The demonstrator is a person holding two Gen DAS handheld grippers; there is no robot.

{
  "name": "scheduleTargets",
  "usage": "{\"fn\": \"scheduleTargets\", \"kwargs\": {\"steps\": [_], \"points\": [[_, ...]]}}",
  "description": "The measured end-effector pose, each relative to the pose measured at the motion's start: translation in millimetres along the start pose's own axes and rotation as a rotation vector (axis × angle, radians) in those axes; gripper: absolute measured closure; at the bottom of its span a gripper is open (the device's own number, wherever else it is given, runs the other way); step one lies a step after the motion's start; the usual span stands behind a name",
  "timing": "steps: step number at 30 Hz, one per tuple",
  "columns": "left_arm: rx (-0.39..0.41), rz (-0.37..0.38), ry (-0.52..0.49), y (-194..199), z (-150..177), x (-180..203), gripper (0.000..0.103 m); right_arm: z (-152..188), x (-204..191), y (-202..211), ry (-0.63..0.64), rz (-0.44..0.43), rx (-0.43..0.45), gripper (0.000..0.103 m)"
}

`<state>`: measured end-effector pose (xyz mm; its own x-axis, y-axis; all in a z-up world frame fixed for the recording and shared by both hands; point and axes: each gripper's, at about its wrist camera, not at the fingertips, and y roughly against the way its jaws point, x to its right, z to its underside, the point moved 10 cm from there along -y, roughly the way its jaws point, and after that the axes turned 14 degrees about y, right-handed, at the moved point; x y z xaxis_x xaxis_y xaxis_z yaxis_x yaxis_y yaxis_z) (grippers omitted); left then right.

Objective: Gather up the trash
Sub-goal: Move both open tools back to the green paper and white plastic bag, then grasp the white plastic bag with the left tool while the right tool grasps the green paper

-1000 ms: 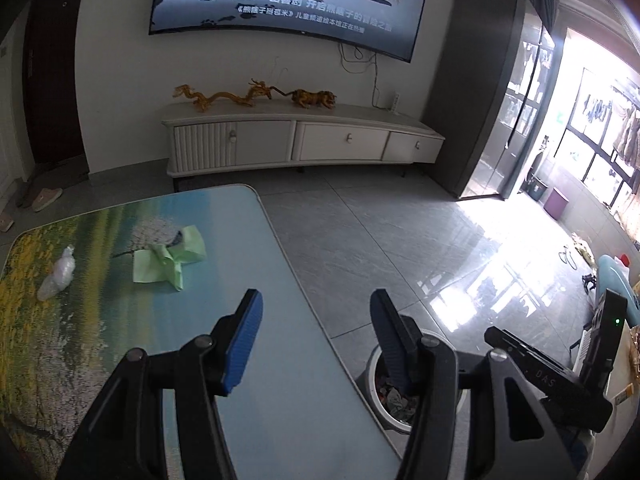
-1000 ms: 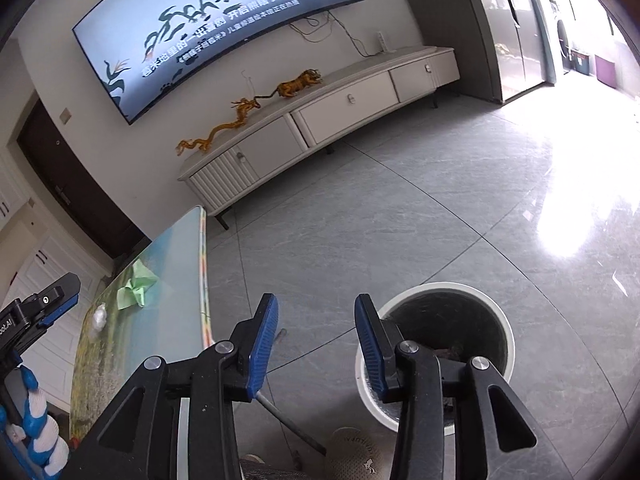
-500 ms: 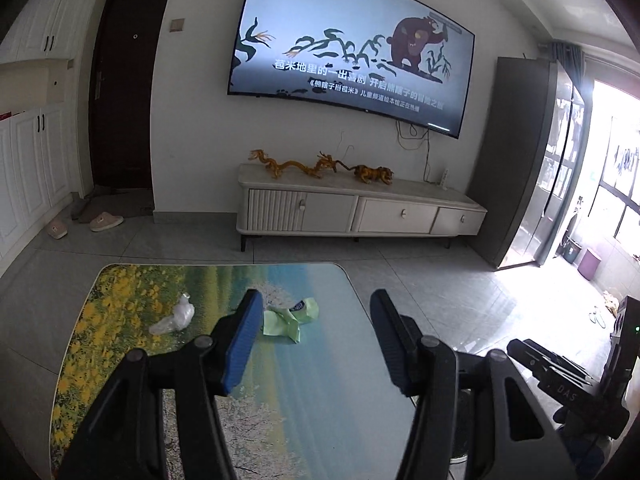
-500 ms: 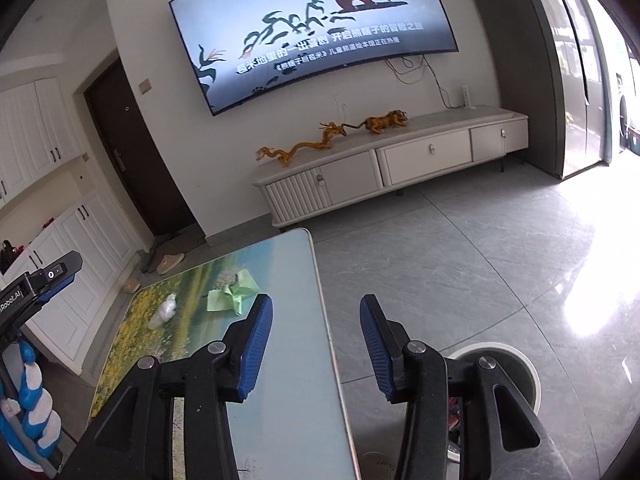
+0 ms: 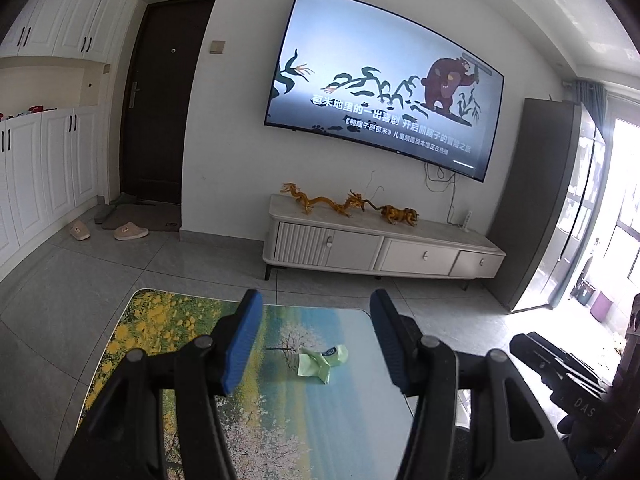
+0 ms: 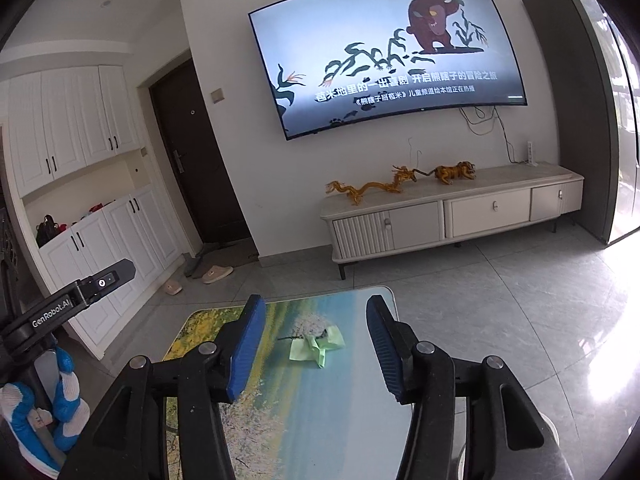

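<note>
Because both tools are raised and aimed across the table (image 5: 168,320) rather than down at it, we read this as a line-up for the next pickup, not a grasp. Our left gripper (image 5: 314,340) stands partly open with nothing between its blue pads. Our right gripper (image 6: 314,340) is also empty, and its jaws are opening, which suits a soft, spread-out target.

That target is the crumpled green wrapper (image 5: 323,364), lying flat on the printed tabletop towards its far right corner, framed between the fingers in both wrist views (image 6: 317,346). It sits well clear of either tool, so a forward and downward reach seems needed. The right gripper looks the likelier one to take it, we judge, since it is the one widening.

Nothing lies on the table between us and the wrapper. In the right wrist view, the left tool's body and a blue-and-white gloved hand (image 6: 60,400) show at the left edge, well apart from the reach. Beyond stand the TV console (image 5: 380,246), the wall-mounted screen (image 5: 384,80), the slippers (image 5: 130,231) by the dark door and the white cupboards, all far from the work. We cannot make out a bin with any certainty.
</note>
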<state>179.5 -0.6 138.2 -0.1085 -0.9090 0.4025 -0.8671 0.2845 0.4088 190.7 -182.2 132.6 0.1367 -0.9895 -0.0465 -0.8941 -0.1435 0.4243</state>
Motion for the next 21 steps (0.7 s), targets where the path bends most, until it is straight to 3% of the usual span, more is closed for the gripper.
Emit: {"fn": "scheduleTargets", "kwargs": {"steps": [7,15,21], "points": [[-0.003,-0.088,0.010,-37.1,-2.9,-22.1,0.049,-9.9,-18.8,-40.6,0.042,-0.036,-0.015,0.047],[-0.046,-0.220,0.017,-104.4,17.1,-68.4,0.049,14.8,-24.4,-99.4,0.044,-0.059,-0.093,0.041],[-0.100,-0.302,0.055,-158.0,36.9,-115.9,0.040,39.3,-17.5,-146.8,0.033,-0.068,-0.146,0.033]]}}
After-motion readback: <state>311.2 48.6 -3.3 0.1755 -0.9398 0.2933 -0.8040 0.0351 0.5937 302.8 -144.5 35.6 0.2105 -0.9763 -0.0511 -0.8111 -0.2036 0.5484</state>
